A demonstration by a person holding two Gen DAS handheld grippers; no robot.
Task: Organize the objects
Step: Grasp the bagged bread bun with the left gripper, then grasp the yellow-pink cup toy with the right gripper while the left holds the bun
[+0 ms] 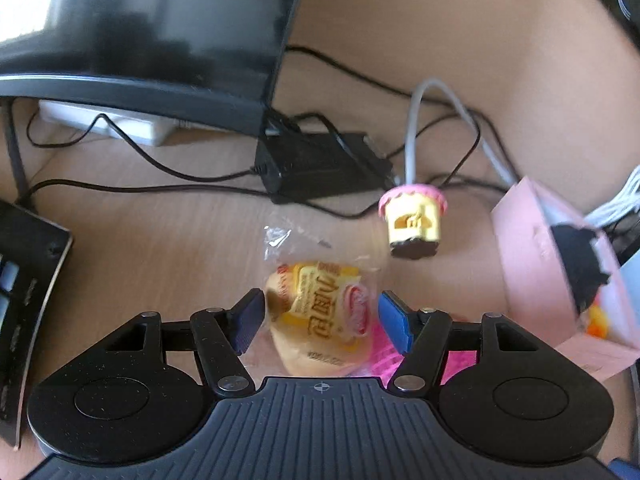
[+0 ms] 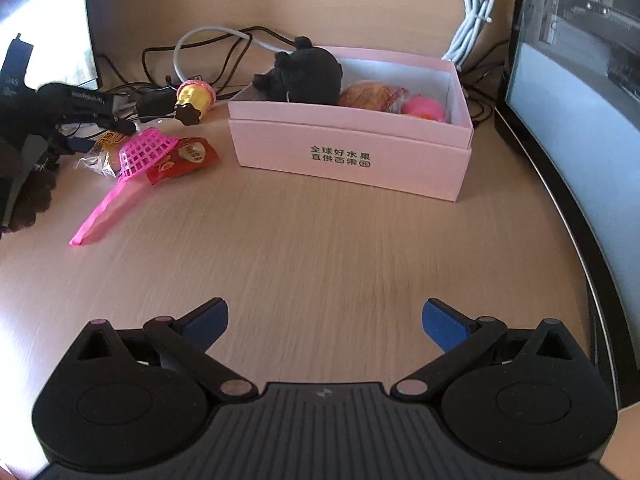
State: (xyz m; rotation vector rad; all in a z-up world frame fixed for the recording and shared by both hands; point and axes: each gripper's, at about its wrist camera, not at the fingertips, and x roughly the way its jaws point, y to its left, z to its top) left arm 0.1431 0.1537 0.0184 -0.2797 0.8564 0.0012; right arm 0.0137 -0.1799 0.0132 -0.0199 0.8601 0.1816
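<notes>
My left gripper (image 1: 322, 320) is open, its blue pads on either side of a wrapped small bread (image 1: 320, 316) lying on the desk; contact is unclear. A yellow and pink cupcake toy (image 1: 414, 222) lies beyond it, also in the right wrist view (image 2: 194, 100). A pink scoop (image 2: 132, 168) and a red snack packet (image 2: 182, 160) lie beside the bread (image 2: 102, 150). The pink box (image 2: 352, 152) holds a black plush toy (image 2: 306, 76), a wrapped bun (image 2: 370, 96) and a pink toy (image 2: 424, 108). My right gripper (image 2: 325, 322) is open and empty above bare desk.
A monitor (image 1: 152, 32) and a black power brick (image 1: 320, 168) with tangled cables (image 1: 132, 168) sit behind the bread. Another screen (image 2: 580, 100) stands along the right edge. A white cable bundle (image 2: 474, 8) hangs behind the box. A dark keyboard edge (image 1: 24, 300) is at the left.
</notes>
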